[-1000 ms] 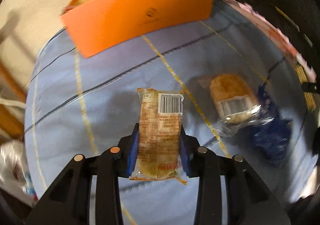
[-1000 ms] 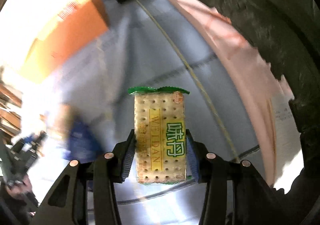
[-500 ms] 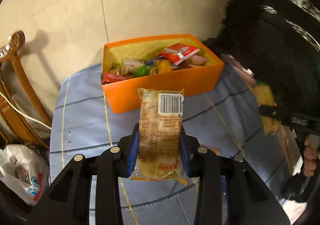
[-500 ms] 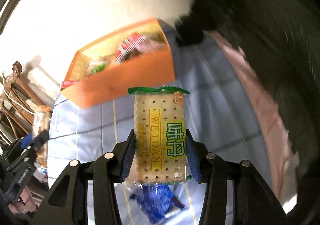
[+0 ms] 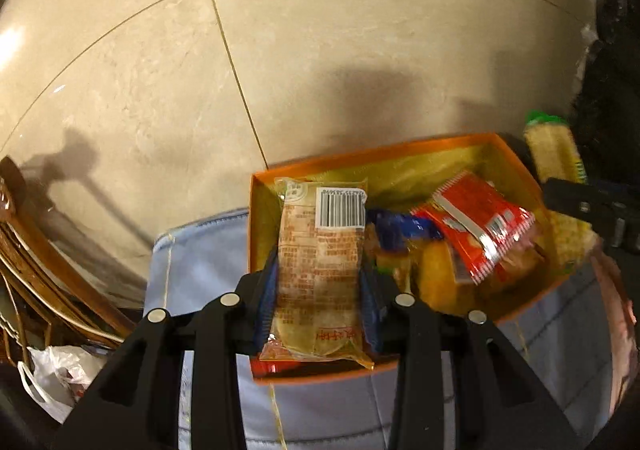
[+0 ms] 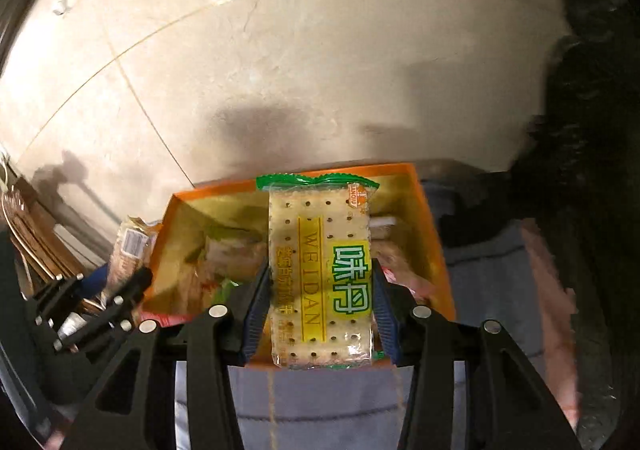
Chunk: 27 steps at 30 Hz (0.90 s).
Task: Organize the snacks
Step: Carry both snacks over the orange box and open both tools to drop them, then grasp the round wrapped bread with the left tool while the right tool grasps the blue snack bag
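One orange box, two held packets.

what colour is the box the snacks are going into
The box is orange outside with a yellowish lining, clearest in the left wrist view.

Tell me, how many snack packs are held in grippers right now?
2. The left gripper clamps a clear pack with a barcode, and the right gripper clamps a green-edged cracker pack. Both hang over the orange box.
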Available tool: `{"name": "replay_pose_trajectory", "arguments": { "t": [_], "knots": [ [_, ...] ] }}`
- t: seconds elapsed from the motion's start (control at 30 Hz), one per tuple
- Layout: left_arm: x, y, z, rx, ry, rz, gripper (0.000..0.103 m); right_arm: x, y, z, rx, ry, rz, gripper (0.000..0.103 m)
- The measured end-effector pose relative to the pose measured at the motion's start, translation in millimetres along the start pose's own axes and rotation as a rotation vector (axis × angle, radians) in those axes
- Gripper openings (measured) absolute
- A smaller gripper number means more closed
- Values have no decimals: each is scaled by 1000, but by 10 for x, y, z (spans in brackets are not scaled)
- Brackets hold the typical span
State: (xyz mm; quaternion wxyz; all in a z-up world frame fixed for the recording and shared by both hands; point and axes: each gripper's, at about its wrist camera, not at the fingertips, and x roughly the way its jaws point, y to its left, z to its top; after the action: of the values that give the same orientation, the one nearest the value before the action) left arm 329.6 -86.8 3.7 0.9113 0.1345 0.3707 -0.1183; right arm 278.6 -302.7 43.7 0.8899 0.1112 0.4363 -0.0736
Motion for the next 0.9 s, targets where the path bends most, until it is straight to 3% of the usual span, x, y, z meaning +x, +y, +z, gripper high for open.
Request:
{"name": "replay_pose_trajectory", "arguments": {
  "t": [0.1,0.13,0.17,0.2,0.23,0.27,0.33,0.43,0.5,0.63,0.7,0.8,0.9],
  "knots": [
    [86,-39,3,4,8,-19,35,114,-9,75,-1,-3,-21,48],
    [104,-45,0,3,6,-22,35,132,-11,82,-6,6,-10,52],
    [122,-35,2,-13,-3,-28,39,196,-18,96,-15,30,11,65],
    [137,-14,16,-40,-15,-20,75,253,-39,111,-18,56,19,97],
    [145,9,32,-68,-29,0,95,247,-62,101,-15,52,-1,99],
    [128,25,21,-83,-61,8,99,230,-89,96,-20,39,-15,99],
    [91,25,-29,-62,-105,3,99,128,-121,35,-46,25,-54,99],
    [62,-42,-149,7,-63,19,99,-151,-210,-178,-94,9,-122,99],
    [4,-82,-356,53,-24,-13,99,-362,-271,-438,-138,16,-162,99],
    [-148,-183,-1000,112,32,-137,99,-662,-327,-1410,-271,111,-167,99],
    [-161,-289,-1356,168,79,-167,99,-767,-342,-1965,-278,100,-173,99],
    [-105,-390,-1738,204,166,-193,99,-631,-334,-2775,-200,256,-50,99],
    [-90,-419,-1953,180,231,-219,99,-481,-242,-3232,-219,286,-8,99]
  ]
}}
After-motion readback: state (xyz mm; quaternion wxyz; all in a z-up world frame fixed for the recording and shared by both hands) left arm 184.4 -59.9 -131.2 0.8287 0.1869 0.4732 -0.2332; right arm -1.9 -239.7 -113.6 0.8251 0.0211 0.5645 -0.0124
